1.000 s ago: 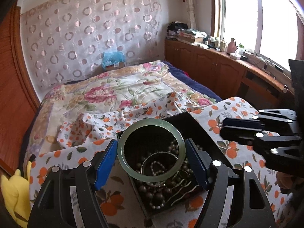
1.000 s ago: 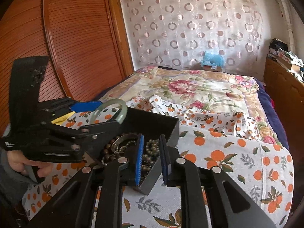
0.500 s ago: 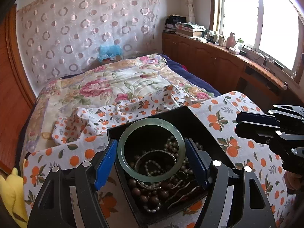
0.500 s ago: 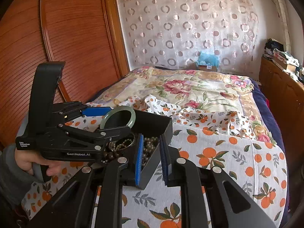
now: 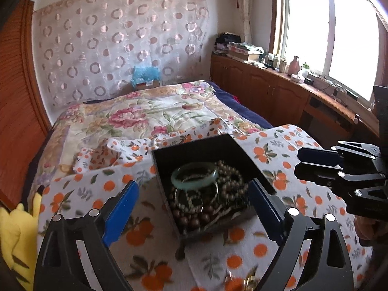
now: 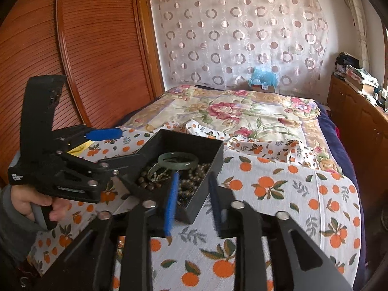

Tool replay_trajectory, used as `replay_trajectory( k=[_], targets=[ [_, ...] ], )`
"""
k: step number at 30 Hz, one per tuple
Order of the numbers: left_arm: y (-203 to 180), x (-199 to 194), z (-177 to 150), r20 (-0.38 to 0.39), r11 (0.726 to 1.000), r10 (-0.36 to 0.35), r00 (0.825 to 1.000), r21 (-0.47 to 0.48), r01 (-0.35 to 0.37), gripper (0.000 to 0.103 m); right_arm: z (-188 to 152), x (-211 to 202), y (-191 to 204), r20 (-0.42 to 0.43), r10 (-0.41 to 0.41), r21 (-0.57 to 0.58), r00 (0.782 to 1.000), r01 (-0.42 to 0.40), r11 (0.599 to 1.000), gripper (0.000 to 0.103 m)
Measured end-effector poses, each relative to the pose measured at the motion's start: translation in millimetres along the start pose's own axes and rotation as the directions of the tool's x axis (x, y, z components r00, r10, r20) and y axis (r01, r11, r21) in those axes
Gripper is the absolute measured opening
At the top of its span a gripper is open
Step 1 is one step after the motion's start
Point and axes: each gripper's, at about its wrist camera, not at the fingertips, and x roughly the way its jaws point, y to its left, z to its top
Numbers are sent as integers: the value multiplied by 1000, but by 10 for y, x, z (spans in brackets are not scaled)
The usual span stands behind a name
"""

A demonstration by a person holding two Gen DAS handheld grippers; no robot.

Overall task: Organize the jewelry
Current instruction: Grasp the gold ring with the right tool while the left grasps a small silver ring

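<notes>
In the left wrist view we see our left gripper point(image 5: 191, 209) with its black arms and blue pads spread wide; its jaws have just been opening and nothing is pressed between them. Ahead of the jaws and roughly midway between the two pads sits the open black rectangular box point(image 5: 194, 145), resting on the white cloth printed with oranges point(image 5: 274, 155). The pale green jade bangle point(image 5: 194, 175) lies free inside the box, tilted on top of a heap of beaded jewelry point(image 5: 228, 177), with dark brown wooden beads nearest the jaws. Off to the right of the jaws, well apart from the box, we see our right gripper point(image 5: 315, 163) side-on. A yellow soft toy point(image 5: 17, 230) lies left of the left pad.

In the right wrist view our right gripper point(image 6: 192, 197) has its blue pads partly apart; its jaws have just been opening. The near wall of the black box point(image 6: 201, 198) stands between the pads, and we cannot tell whether either pad touches it. The bangle point(image 6: 178, 161) rests in the box just beyond the left pad. To the left of the jaws, our left gripper point(image 6: 121, 145) reaches over the box's far side, held by a hand point(image 6: 26, 202) in a grey sleeve.
</notes>
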Motion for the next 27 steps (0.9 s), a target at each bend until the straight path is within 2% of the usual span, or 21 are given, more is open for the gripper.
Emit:
replay_trajectory(
  k=[7, 15, 21, 26, 27],
  targets=[
    [131, -240, -455, -41, 997, 38, 998, -60, -41, 91, -305, 21, 282, -73, 55, -35, 996, -58, 998, 34],
    [302, -388, -847, -82, 992, 62, 995, -106, -71, 91, -644, 305, 728, -211, 112, -116, 971, -139, 983, 34],
    [366, -426, -988, -108, 991, 65, 992, -113, -77, 91, -725, 447, 943, -271, 108, -185, 957, -162, 969, 35],
    [341, -371, -1026, -129, 992, 47, 991, -111, -62, 91, -761, 509, 972, -290, 59, -239, 955, -132, 962, 34],
    [320, -352, -1030, -135, 993, 45, 990, -106, -59, 91, -766, 505, 965, -287, 47, -256, 957, -124, 959, 31]
  ],
)
